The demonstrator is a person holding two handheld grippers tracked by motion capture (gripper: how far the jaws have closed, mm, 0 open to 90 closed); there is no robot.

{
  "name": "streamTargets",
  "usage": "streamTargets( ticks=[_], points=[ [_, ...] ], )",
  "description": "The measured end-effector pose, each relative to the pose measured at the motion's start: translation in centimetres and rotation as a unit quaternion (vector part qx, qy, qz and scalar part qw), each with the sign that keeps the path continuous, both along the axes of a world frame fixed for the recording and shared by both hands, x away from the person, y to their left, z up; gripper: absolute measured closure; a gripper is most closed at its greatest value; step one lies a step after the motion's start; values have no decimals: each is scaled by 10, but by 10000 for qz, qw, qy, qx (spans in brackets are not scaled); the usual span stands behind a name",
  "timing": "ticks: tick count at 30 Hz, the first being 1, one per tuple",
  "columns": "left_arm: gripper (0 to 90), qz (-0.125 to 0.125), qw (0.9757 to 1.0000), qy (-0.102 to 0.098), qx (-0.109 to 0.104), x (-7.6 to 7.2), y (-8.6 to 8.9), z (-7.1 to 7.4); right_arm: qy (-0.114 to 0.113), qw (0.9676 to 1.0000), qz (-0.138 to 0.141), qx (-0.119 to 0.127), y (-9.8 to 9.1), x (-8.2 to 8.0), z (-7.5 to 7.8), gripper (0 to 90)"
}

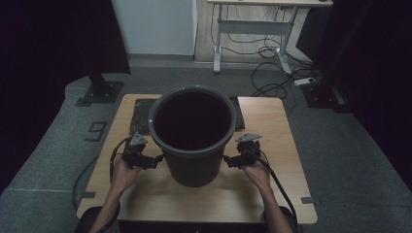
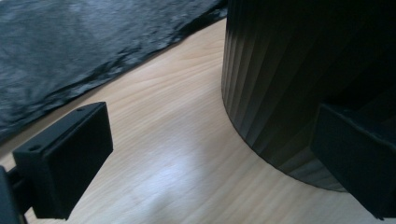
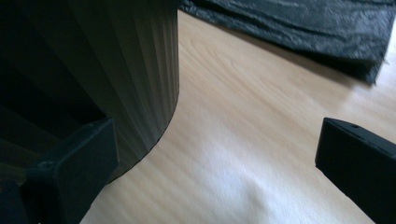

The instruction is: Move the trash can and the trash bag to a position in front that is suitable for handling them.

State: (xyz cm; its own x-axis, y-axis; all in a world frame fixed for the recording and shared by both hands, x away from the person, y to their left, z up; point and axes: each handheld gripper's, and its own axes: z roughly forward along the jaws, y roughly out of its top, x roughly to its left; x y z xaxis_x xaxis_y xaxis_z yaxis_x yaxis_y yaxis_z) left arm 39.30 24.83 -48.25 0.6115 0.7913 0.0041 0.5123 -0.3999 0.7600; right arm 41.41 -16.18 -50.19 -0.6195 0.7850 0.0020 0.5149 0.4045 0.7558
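A dark grey ribbed bucket point(image 1: 192, 133) stands upright in the middle of the wooden table point(image 1: 272, 145), its inside dark. Behind it lies a flat black plastic bag point(image 1: 141, 114). My left gripper point(image 1: 158, 159) sits low on the table at the bucket's left side, jaws open and empty. My right gripper point(image 1: 226, 159) mirrors it at the bucket's right side, also open and empty. In the left gripper view the bucket wall point(image 2: 289, 74) is at the right and the black bag point(image 2: 84, 51) lies beyond. The right gripper view has the bucket wall point(image 3: 116, 60) at left and the black bag point(image 3: 303, 28) beyond.
The table stands on grey carpet. A black stand base point(image 1: 101, 91) sits off the far left corner. Farther back is a white desk frame point(image 1: 252, 29) with loose cables point(image 1: 272, 73) on the floor. Bare tabletop lies in front of the bucket.
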Motion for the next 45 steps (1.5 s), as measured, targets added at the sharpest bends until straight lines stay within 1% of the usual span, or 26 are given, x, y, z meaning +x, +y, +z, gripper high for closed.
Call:
streamTargets(
  ticks=[2,3,4,5,8,9,10,13,14,15,16,17,19,21,24,25,26,28,32,33,34,36,41,42,43,45],
  points=[
    [0,107,9999,-16,40,2,7,1,12,10000,44,-33,8,6,1,0],
    [0,243,9997,-48,29,3,11,0,-17,9999,76,-108,17,12,2,0],
    [0,243,9997,-48,29,3,11,0,-17,9999,76,-108,17,12,2,0],
    [0,289,9995,-46,-129,2,17,-1,-107,9996,189,-163,22,17,3,0],
    [0,315,9994,-69,-143,-2,21,-4,-41,9998,162,-91,20,22,2,0],
    [0,334,9994,-16,-52,-5,25,-11,63,9999,-13,-141,12,29,0,0],
    [0,334,9994,-16,-52,-5,25,-11,63,9999,-13,-141,12,29,0,0],
    [0,399,9991,115,82,-9,34,-25,149,9991,-341,-227,-3,41,-2,0],
    [0,419,9989,156,132,-11,36,-30,156,9986,-459,-233,-9,45,-3,3],
    [0,455,9984,228,232,-12,40,-37,198,9974,-657,-237,-18,55,-5,10],
    [0,455,9984,228,232,-12,40,-37,207,9966,-750,-269,-21,58,-6,27],
    [0,454,9982,261,309,-13,41,-41,249,9955,-857,-319,-25,64,-8,59],
    [0,457,9974,300,464,-13,44,-48,314,9943,-967,-335,-30,73,-10,115],
    [0,446,9974,327,457,-13,44,-51,303,9938,-1020,-329,-33,78,-11,122],
    [0,429,9967,410,559,-12,46,-57,326,9925,-1167,-164,-38,92,-8,162],
    [0,431,9964,421,598,-11,46,-58,317,9921,-1203,-181,-38,96,-7,187],
    [0,445,9963,417,607,-11,48,-59,266,9908,-1298,-265,-39,107,-3,224],
    [0,465,9964,418,575,-10,49,-60,266,9903,-1328,-296,-39,111,-2,238],
    [0,481,9964,445,531,-10,52,-61,264,9868,-1535,-444,-40,133,-2,298],
    [0,479,9965,443,524,-10,52,-61,319,9858,-1600,-391,-41,143,-4,309],
    [0,452,9964,482,528,-9,52,-61,319,9858,-1600,-391,-41,143,-4,309],
    [0,417,9964,493,546,-9,51,-63,402,9854,-1619,-339,-41,152,-7,340],
    [0,377,9966,632,378,-7,53,-65,575,9838,-1654,-373,-40,171,-21,436],
    [0,377,9966,632,378,-7,53,-65,575,9838,-1654,-373,-40,171,-21,436],
    [0,374,9966,623,384,-7,53,-65,591,9840,-1625,-434,-39,174,-26,475],
    [0,361,9967,618,384,-7,53,-65,689,9841,-1571,-463,-38,177,-31,491]
  ],
)
